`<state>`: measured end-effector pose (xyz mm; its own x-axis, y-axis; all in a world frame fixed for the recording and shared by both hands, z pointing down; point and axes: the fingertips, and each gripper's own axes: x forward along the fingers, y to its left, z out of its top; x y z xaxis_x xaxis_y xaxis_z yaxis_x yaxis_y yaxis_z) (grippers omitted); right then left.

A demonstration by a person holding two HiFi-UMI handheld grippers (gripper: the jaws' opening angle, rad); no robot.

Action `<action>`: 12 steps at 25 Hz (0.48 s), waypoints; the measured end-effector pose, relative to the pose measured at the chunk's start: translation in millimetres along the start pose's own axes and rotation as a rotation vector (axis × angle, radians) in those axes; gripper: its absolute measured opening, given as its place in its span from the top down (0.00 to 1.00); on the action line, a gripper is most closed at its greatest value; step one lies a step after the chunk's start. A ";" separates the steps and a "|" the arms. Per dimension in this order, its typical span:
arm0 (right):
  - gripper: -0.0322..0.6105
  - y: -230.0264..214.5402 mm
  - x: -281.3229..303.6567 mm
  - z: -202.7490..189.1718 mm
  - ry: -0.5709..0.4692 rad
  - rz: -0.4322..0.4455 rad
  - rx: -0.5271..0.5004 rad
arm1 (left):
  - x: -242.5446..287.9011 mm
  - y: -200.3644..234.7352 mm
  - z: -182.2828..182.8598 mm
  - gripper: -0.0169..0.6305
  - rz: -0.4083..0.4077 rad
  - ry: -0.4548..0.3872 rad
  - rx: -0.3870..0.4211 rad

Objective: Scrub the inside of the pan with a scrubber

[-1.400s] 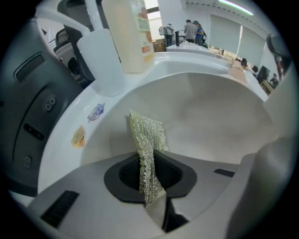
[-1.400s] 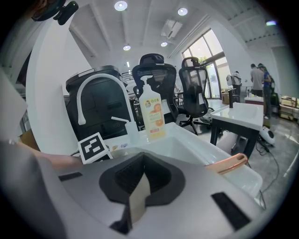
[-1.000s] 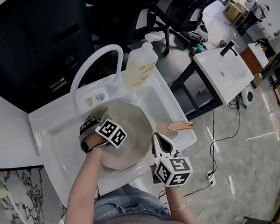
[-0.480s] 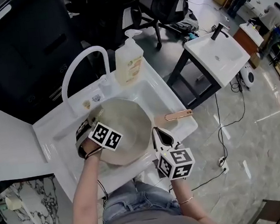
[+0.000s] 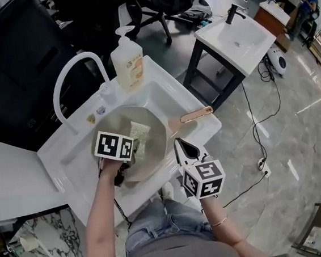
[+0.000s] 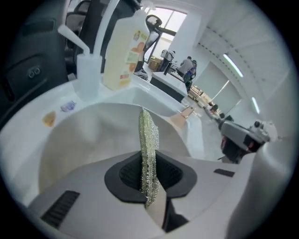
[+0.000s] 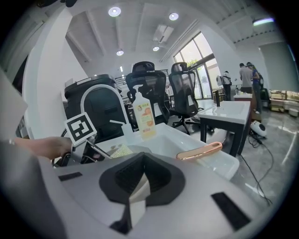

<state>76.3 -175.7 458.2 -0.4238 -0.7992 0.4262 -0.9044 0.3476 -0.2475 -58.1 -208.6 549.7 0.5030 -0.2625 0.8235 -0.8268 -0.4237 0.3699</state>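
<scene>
Over at the white sink (image 5: 66, 156) the pan (image 5: 156, 138) sits down in the basin, its pale inside facing up and its copper-coloured handle (image 5: 192, 116) reaching out over the sink's right rim. The left gripper (image 6: 149, 189) is clamped on the scrubber (image 6: 148, 140), a thin glittery green pad that stands edge-on between the jaws and points down into the pan's bowl; from above, the scrubber (image 5: 139, 134) shows against the inner surface near the middle of the pan. The right gripper (image 7: 140, 184) hangs in front of the sink with its jaws pressed together and nothing between them, its tip aimed toward the handle (image 7: 198, 151) but apart from it. A soap bottle (image 5: 126, 57) with a pump stands at the back corner of the sink, beside the white arched faucet (image 5: 67, 78). Further back is a second sink (image 5: 236, 37) on a dark stand, and beyond that an office chair (image 7: 184, 93).
</scene>
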 end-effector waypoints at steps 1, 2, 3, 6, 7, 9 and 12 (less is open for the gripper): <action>0.93 -1.6 -2.5 -1.2 0.000 -0.004 0.003 | 5.1 -9.2 -2.1 0.88 -0.054 0.018 -0.029; 0.93 -3.1 -4.9 -2.2 0.000 -0.008 0.006 | 9.7 -16.8 -4.5 0.88 -0.101 0.038 -0.053; 0.93 -4.6 -7.2 -2.9 -0.001 -0.012 0.009 | 14.2 -23.3 -7.4 0.88 -0.143 0.062 -0.071; 0.93 -9.1 -13.5 -5.6 -0.002 -0.026 0.021 | 28.4 -37.8 -20.8 0.88 -0.252 0.157 -0.106; 0.93 -10.2 -15.1 -6.6 -0.002 -0.030 0.024 | 32.9 -39.1 -25.5 0.88 -0.267 0.187 -0.109; 0.93 -11.6 -17.3 -8.3 0.000 -0.033 0.029 | 39.9 -35.3 -34.1 0.88 -0.255 0.241 -0.094; 0.93 -12.2 -18.6 -10.5 0.006 -0.035 0.031 | 45.4 -27.4 -48.6 0.88 -0.210 0.332 -0.035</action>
<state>94.7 -159.9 462.4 -0.3922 -0.8076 0.4404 -0.9168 0.3040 -0.2589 -24.9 -166.8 597.8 0.5579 0.1238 0.8206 -0.7258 -0.4067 0.5548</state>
